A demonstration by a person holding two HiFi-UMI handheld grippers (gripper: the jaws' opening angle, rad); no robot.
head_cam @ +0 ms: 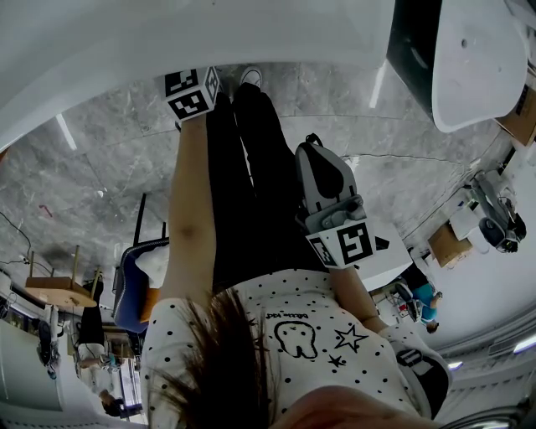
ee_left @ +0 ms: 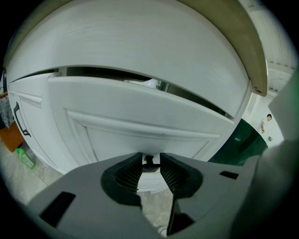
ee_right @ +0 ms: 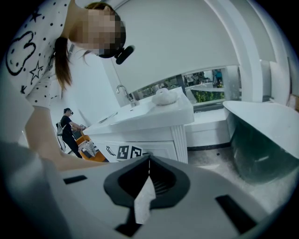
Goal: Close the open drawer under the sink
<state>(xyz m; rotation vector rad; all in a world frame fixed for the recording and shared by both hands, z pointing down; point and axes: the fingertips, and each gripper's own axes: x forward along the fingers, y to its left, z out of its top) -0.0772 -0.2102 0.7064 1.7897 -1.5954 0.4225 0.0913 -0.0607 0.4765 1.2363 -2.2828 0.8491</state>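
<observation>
The white drawer front [ee_left: 140, 121] stands pulled out from the vanity, with a dark gap along its top edge. In the left gripper view my left gripper [ee_left: 149, 161] has its jaws set around the small dark drawer handle [ee_left: 148, 158], and both pads touch it. The head view shows only that gripper's marker cube [head_cam: 193, 90], at the end of my outstretched arm under the vanity top [head_cam: 251, 25]. My right gripper [ee_right: 149, 161] is held back beside my body [head_cam: 322, 167]; its tips meet and nothing is between them.
A white tub [ee_right: 266, 130] stands to the right [head_cam: 477, 59]. Low at the left, by a cabinet door with a black handle [ee_left: 18, 119], a green bottle [ee_left: 25, 158] stands on the marble floor. Another person [ee_right: 67, 126] stands far off beyond the sink and its faucet [ee_right: 124, 91].
</observation>
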